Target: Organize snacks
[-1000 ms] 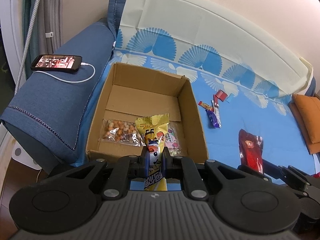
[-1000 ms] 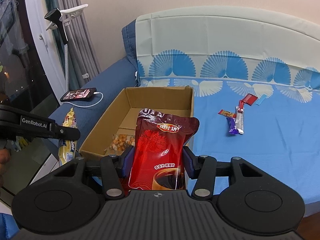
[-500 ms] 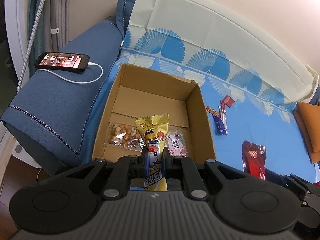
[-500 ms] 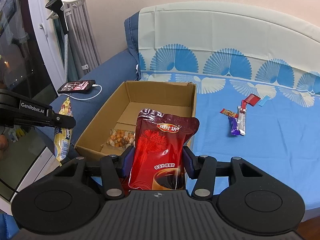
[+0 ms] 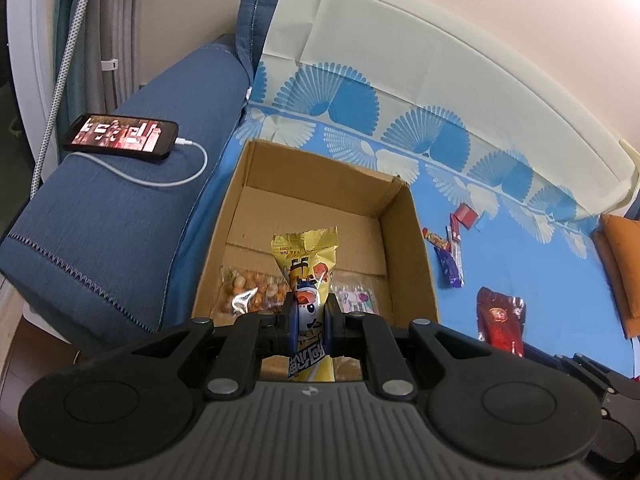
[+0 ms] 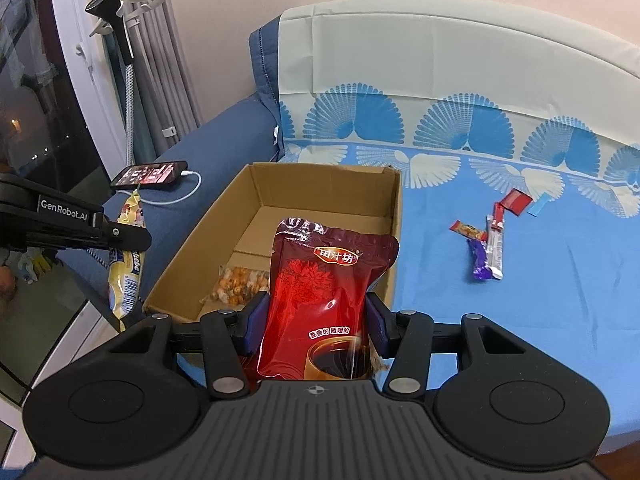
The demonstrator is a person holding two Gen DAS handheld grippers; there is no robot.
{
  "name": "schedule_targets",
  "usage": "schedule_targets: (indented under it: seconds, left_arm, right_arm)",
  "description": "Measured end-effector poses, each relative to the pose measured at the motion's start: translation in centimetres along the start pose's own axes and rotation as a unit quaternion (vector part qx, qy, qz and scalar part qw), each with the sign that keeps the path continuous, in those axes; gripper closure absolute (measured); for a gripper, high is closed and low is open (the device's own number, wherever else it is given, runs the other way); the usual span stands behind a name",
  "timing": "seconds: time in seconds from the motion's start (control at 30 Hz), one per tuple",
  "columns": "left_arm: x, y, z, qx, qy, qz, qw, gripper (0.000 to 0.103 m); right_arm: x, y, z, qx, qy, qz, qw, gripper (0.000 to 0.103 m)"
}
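Observation:
My left gripper (image 5: 307, 312) is shut on a yellow snack packet (image 5: 306, 264), held upright just above the near wall of an open cardboard box (image 5: 412, 248). The box holds a clear bag of nuts (image 5: 248, 290) and a small pink packet (image 5: 356, 298). My right gripper (image 6: 316, 316) is shut on a red pouch (image 6: 326, 292), held upright before the box (image 6: 394, 240). In the right wrist view the left gripper (image 6: 132, 238) shows at the left with the yellow packet (image 6: 126, 276). The red pouch also shows in the left wrist view (image 5: 500, 320).
The box sits on a blue patterned sofa cover (image 6: 520, 300). Several small loose snack sticks (image 6: 486, 248) lie to the right of the box. A phone on a white cable (image 5: 120, 136) rests on the denim armrest (image 5: 100, 220). An orange cushion (image 5: 620, 264) is at the far right.
Both grippers have moved closer to the box and a little higher, each still holding its snack. The box contents have not moved.

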State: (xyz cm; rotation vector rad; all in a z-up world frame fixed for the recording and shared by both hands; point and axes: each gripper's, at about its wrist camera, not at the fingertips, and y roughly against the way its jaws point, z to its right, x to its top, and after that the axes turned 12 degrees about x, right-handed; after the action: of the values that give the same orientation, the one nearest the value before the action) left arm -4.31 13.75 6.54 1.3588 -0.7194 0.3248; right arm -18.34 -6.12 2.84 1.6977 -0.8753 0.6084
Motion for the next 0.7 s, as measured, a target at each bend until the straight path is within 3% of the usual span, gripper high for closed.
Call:
schedule_targets:
  seconds: [0.37,0.7]
  left_arm:
    - [3.5,-4.9,0.8,0.007,0.006,-0.013,0.9999,0.090]
    - [4.5,-10.4,1.3,0.020,-0.007,-0.048,0.9986,0.090]
  right_arm:
    - [2.6,-5.1,1.2,0.016,-0.012,-0.011,1.000,0.049]
    - [3.3,-10.3,2.9,0.016,-0.019,-0.040,0.999,0.049]
